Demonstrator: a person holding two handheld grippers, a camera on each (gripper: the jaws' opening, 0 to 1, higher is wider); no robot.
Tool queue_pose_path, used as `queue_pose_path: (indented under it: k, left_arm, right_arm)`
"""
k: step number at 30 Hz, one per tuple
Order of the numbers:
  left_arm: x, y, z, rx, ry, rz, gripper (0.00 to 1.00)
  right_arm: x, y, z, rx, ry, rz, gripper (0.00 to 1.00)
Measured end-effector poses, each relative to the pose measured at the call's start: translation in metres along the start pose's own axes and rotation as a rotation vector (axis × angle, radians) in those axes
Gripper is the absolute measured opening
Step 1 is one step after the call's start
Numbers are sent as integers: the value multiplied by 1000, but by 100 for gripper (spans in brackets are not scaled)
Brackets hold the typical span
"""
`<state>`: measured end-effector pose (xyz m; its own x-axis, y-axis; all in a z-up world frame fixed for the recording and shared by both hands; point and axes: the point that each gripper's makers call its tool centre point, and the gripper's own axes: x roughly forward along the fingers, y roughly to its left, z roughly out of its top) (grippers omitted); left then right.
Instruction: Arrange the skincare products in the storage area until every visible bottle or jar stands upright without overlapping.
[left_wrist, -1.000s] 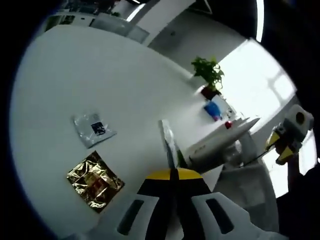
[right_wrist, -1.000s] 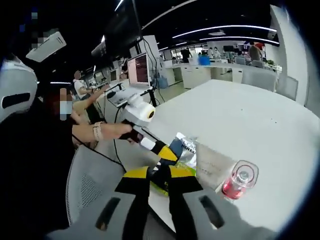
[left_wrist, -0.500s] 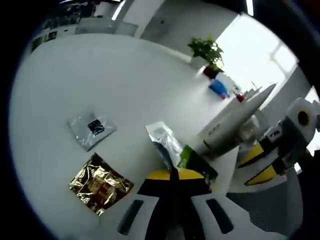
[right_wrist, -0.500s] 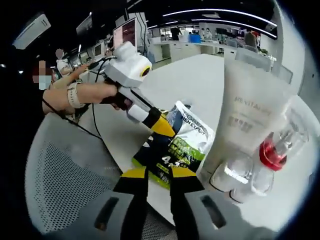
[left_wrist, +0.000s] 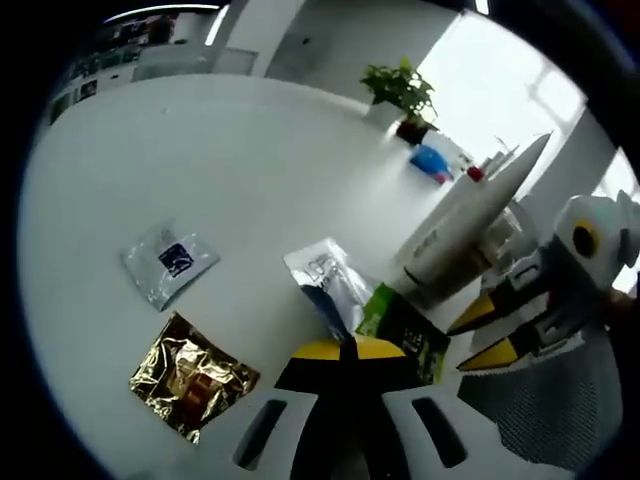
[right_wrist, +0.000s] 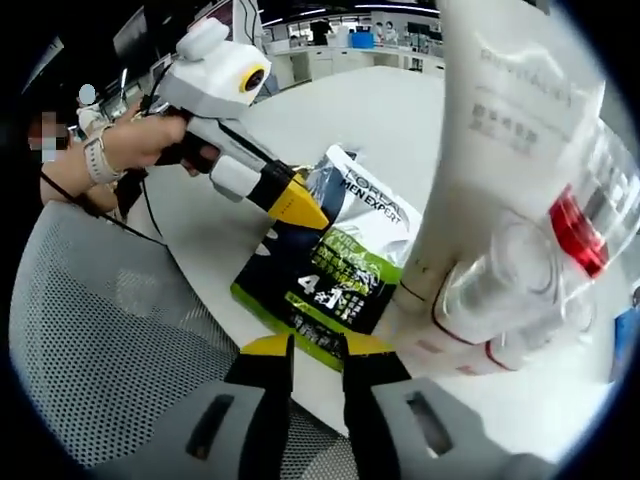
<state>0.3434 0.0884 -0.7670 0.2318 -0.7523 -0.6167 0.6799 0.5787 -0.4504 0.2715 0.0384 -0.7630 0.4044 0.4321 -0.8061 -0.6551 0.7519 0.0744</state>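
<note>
A green, black and silver L'Oreal pouch (right_wrist: 345, 260) lies at the white table's near edge. My left gripper (right_wrist: 305, 205), held by a person's hand, is shut on the pouch's silver end; in the left gripper view the pouch (left_wrist: 335, 290) rises from my shut jaws (left_wrist: 345, 345). Beside the pouch a tall white tube (right_wrist: 500, 150) stands on its cap, and a clear bottle with a red cap (right_wrist: 560, 230) is pressed against it. My right gripper (right_wrist: 315, 345) hangs open just off the pouch's green end, and its spread yellow tips (left_wrist: 480, 330) lie next to the tube (left_wrist: 470, 215).
A silver sachet (left_wrist: 168, 262) and a crumpled gold foil packet (left_wrist: 192, 375) lie flat on the table (left_wrist: 230, 160). A potted plant (left_wrist: 400, 90) and a blue item (left_wrist: 430, 165) stand at the far edge. A grey mesh chair (right_wrist: 110, 330) sits below the table's edge.
The right gripper view has closed in on the pouch, tube and bottle, which now loom large. In the left gripper view the right gripper has come nearer; the left stays shut on the pouch.
</note>
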Motion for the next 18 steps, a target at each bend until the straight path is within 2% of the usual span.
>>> queue_pose_path:
  k: [5, 7, 11, 14, 18]
  left_arm:
    - [2, 2, 0, 21, 1, -7, 0]
    - [3, 3, 0, 34, 4, -7, 0]
    - [3, 3, -1, 29, 5, -5, 0]
    - [4, 4, -2, 40, 6, -8, 0]
    - [5, 4, -2, 25, 5, -18, 0]
  right_arm:
    - [9, -2, -6, -16, 59, -17, 17]
    - [9, -1, -5, -31, 57, -25, 17]
    - [11, -10, -9, -74, 89, -71, 23]
    - [13, -10, -7, -60, 82, -58, 22]
    - [15, -10, -9, -81, 100, -72, 20]
